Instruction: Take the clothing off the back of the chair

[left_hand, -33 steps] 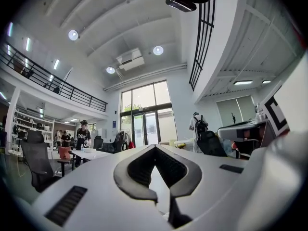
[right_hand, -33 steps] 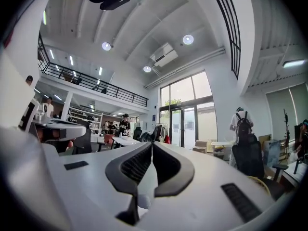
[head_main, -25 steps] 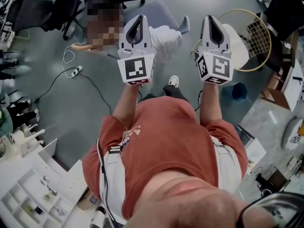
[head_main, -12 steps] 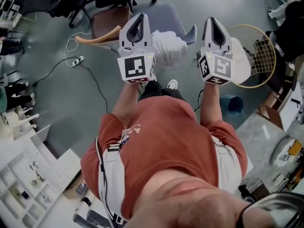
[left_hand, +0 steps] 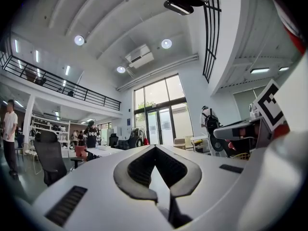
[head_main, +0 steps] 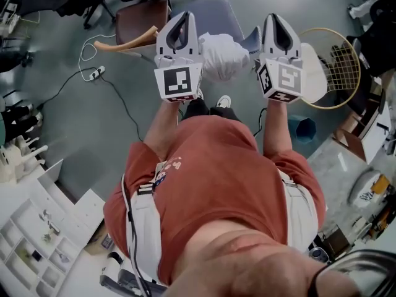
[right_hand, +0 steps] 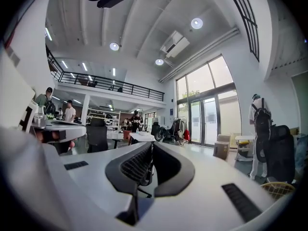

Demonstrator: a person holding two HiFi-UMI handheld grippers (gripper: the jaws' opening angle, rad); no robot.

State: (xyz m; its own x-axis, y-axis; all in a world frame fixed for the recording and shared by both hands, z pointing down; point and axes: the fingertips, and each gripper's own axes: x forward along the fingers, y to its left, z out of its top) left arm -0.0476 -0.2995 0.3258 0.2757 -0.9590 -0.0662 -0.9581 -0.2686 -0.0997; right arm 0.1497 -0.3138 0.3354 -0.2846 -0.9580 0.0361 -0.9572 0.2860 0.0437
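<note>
In the head view a white piece of clothing (head_main: 224, 53) lies bunched on a grey-blue chair (head_main: 213, 12) on the floor ahead of the person's feet. My left gripper (head_main: 184, 17) is held out level just left of the clothing, and my right gripper (head_main: 275, 18) is just right of it. Both are above the chair and touch nothing. In the left gripper view the left gripper (left_hand: 155, 148) has its jaw tips together with nothing in them. The right gripper (right_hand: 150, 146) looks the same in the right gripper view. Neither gripper view shows the clothing.
A brown chair (head_main: 139, 22) and a curved wooden piece (head_main: 127, 44) stand left of the grey chair. A power strip (head_main: 94, 74) with its cable lies on the floor. A round wire frame (head_main: 337, 67), a blue bin (head_main: 302, 129) and white shelving (head_main: 31, 240) sit nearby.
Both grippers have moved forward together, and the chair with the clothing has come closer beneath them. The person who stood at the upper left is out of the head view.
</note>
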